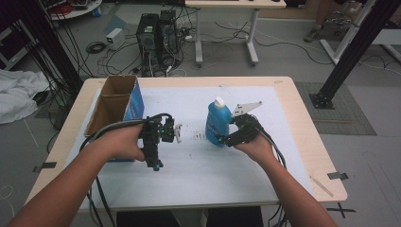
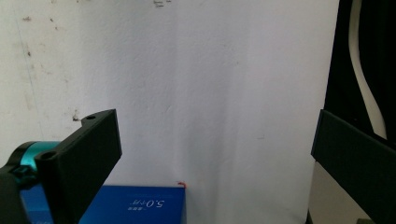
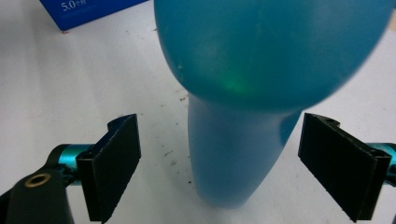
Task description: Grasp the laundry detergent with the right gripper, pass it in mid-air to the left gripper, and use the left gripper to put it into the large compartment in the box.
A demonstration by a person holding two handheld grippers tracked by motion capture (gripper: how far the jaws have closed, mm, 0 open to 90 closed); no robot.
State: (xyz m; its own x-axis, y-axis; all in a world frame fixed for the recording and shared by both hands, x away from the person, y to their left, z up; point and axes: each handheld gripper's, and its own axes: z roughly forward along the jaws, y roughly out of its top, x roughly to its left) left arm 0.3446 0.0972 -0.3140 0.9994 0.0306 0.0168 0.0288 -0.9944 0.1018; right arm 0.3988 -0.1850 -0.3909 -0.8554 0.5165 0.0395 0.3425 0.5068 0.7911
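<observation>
Spread wide, the jaws of the right gripper stand on either side of the blue bottle, with clear gaps between each black pad and the plastic, so nothing is pinched. The left gripper also has its jaws apart, with bare white sheet between them.

From largest to smallest: the wooden table carries a white sheet over most of its top. At the sheet's left edge stands an open cardboard box with blue printed sides; its blue face also shows at the bottom of the left gripper view and at the top left of the right gripper view. The blue bottle stands upright right of the sheet's middle, topped by a white cap. The right gripper sits low at the bottle's base, and the left gripper is held just beside the box, well apart from the bottle.
</observation>
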